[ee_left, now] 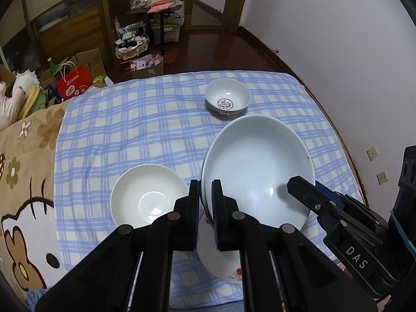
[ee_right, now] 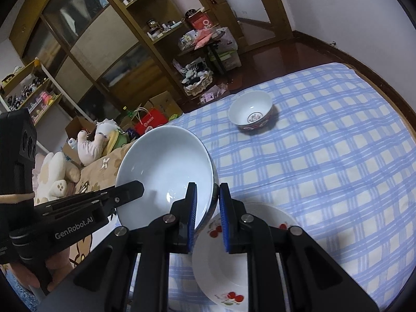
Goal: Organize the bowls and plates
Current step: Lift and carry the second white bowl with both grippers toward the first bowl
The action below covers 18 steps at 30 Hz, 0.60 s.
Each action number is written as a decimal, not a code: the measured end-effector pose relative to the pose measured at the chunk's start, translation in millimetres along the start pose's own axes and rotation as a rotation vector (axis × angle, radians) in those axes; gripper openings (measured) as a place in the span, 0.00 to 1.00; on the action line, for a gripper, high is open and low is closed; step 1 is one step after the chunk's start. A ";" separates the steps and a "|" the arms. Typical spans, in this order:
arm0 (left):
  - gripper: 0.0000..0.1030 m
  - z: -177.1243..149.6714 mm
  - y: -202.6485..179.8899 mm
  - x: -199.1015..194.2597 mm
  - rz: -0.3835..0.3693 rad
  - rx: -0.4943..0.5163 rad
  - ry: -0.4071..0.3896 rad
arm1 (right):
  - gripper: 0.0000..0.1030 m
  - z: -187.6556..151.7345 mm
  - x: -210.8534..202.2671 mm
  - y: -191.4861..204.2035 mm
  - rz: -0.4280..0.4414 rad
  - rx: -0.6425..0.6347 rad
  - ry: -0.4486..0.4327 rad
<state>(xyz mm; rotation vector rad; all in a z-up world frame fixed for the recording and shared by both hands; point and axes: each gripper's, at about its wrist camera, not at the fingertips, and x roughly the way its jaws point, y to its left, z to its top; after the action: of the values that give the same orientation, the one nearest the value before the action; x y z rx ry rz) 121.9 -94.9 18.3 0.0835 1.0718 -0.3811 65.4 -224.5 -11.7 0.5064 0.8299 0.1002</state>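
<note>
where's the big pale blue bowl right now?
The big pale blue bowl is held up over the checked cloth, gripped at opposite rims by the left gripper and right gripper, above the cherry-print plate, right of the plain white bowl.

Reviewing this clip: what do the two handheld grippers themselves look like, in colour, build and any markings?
Both are black, angular linkage grippers with round silver pivot pins and ribbed blue pads on the inner finger faces. The left gripper carries white "GenRobot.AI" lettering on its body, seen from the right wrist view; the right gripper shows "DAS" in white. A beige elastic band wraps the left unit's housing.
</note>
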 end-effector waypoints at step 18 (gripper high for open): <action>0.09 -18.3 62.3 -0.1 0.029 -0.076 -0.013 | 0.17 -13.7 40.5 41.1 0.041 -0.067 0.056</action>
<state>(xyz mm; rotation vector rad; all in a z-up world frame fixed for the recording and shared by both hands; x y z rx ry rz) 127.8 -32.3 2.3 0.0292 1.0699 -0.3137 87.3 -171.8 -27.8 0.4593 0.8677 0.1803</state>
